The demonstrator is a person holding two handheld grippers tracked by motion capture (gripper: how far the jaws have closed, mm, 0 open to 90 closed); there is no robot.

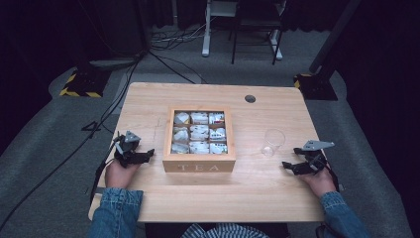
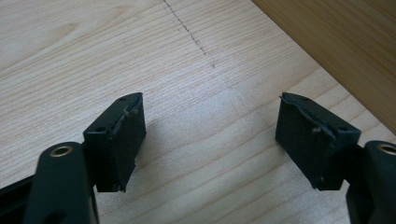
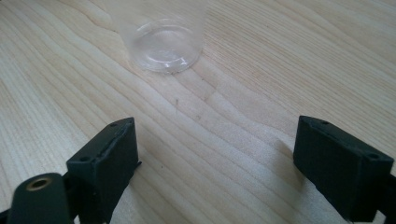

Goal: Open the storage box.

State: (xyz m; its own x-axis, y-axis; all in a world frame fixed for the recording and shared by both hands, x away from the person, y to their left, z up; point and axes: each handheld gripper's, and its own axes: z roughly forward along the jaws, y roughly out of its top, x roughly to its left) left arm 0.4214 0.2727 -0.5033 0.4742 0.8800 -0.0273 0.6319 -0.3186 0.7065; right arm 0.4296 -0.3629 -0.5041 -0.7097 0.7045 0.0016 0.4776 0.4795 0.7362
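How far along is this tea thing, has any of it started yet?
It looks barely begun. Done: the wooden tea box stands open, all nine compartments holding tea bags, and the clear cup beside it looks empty. In hand: nothing; the left gripper and right gripper rest open on the table, either side. Left, probably: picking out a bag and putting it in the cup.

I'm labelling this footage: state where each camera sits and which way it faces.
High view: above the person's side, looking forward and down on the pale wooden table; both hands show.
Left gripper view: rides the left gripper, facing tabletop beside the wooden tea box.
Right gripper view: rides the right gripper, facing the clear plastic cup.
High and right views share the cup.
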